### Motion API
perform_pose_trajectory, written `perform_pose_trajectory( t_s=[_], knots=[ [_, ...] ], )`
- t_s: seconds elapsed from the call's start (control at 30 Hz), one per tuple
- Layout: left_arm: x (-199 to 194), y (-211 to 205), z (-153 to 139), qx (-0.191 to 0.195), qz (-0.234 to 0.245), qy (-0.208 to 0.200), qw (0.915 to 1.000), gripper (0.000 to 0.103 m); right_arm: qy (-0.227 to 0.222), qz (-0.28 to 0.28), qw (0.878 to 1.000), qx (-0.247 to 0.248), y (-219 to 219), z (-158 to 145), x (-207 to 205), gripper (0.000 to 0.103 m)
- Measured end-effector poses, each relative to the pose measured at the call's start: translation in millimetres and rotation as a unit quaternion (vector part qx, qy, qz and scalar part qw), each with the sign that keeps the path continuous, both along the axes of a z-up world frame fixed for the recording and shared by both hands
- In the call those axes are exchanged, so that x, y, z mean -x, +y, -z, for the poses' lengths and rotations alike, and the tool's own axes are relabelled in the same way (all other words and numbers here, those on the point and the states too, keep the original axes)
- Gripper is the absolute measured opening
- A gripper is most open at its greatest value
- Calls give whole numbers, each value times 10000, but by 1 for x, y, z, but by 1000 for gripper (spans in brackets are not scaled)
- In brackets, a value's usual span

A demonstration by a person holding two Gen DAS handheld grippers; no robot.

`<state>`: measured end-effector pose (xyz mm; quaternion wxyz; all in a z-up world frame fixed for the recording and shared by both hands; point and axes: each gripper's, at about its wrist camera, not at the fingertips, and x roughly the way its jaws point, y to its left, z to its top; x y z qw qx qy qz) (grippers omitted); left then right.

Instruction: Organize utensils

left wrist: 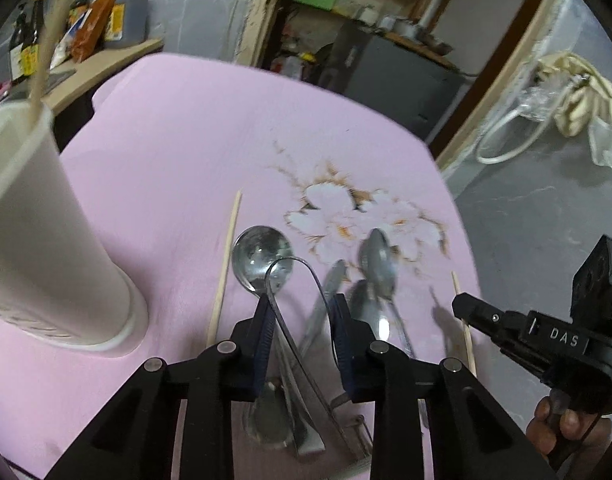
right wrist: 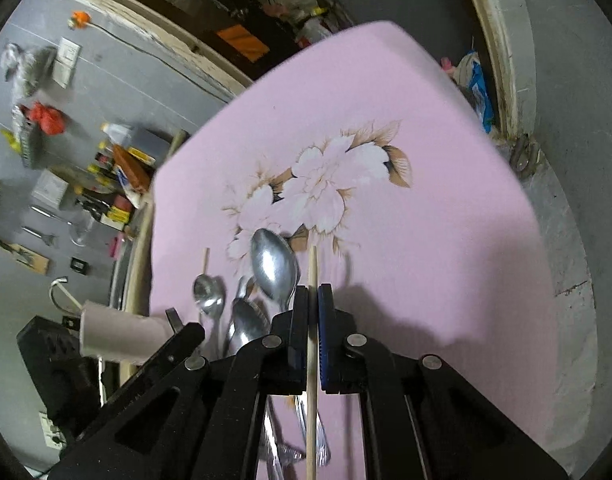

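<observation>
Two grippers work one loose pile of utensils on the pink-covered bench [left wrist: 178, 152], each taking a piece so the clutter can be sorted, probably into the tall white holder [left wrist: 46, 240] standing at the left, where one chopstick already leans. The left gripper [left wrist: 302, 312] has its blue pads either side of a bent metal loop [left wrist: 294, 280], seemingly tongs or a curved handle; the pads sit partly apart and look to be pressing its two legs. Beneath lie the round ladle spoon [left wrist: 258, 256] and several spoons [left wrist: 378, 264]. The right gripper [right wrist: 313, 312] is closed tight on a wooden chopstick [right wrist: 312, 360], which runs lengthwise between its pads. Another chopstick [left wrist: 226, 264] lies flat just beside the ladle.
</observation>
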<state>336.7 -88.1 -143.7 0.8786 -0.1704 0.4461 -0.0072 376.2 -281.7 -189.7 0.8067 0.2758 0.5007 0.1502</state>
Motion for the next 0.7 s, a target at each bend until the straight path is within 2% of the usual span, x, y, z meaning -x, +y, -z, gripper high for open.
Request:
perform_pose_trajectory(
  t_s=[0.33,0.53,0.7],
  knots=[
    [38,-9,-44,-380,589,-714,9950,24,-723,273,9970,-99,-17,-39,51,4],
    [49,5,-63,-329,631,-943,9930,23,-1347,420,9900,-64,-15,-65,66,4],
    [56,23,-74,-269,652,-1030,9922,23,-1559,441,9868,5,2,-84,70,4]
  ],
)
